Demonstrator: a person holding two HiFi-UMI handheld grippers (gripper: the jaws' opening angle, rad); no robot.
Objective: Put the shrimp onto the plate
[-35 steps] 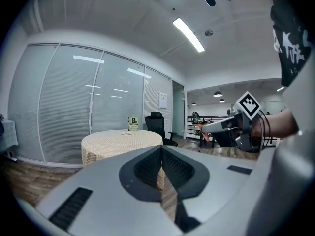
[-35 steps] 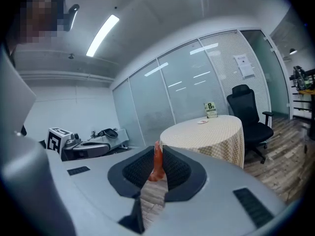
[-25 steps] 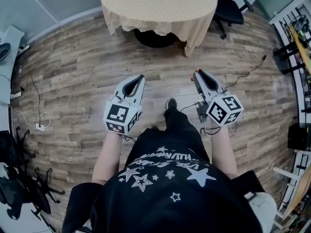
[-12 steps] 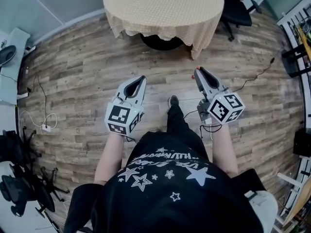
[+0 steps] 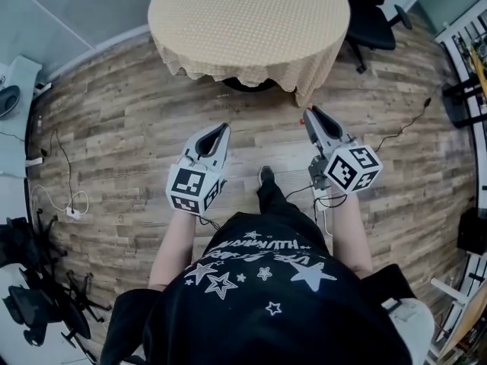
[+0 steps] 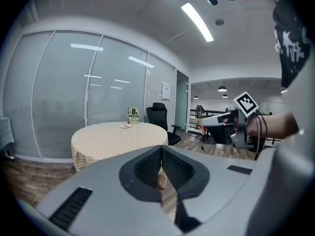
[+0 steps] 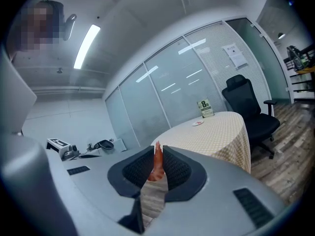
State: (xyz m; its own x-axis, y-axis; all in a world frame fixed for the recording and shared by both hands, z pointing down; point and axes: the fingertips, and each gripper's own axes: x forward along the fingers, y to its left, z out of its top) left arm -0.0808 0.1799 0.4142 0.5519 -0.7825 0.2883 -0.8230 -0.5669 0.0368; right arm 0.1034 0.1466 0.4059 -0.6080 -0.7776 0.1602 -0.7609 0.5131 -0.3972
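Shrimp (image 7: 156, 162) and plate (image 7: 197, 123) are well apart. The left hand-held gripper (image 5: 221, 128) has its jaws pressed together on nothing. The right hand-held gripper (image 5: 308, 113) is clamped on the orange shrimp, over the floor (image 5: 114, 112) just short of the round bench (image 5: 251, 14), which carries the plate at its far side.

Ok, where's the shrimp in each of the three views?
Head view: the shrimp is a tiny orange speck at the right gripper's tip, right of centre.
Left gripper view: probably the shrimp, an orange bit at that gripper's tip, middle right.
Right gripper view: the shrimp is at centre, upright, pinched between the jaws.
Shared landmark: the round table with tan cloth.
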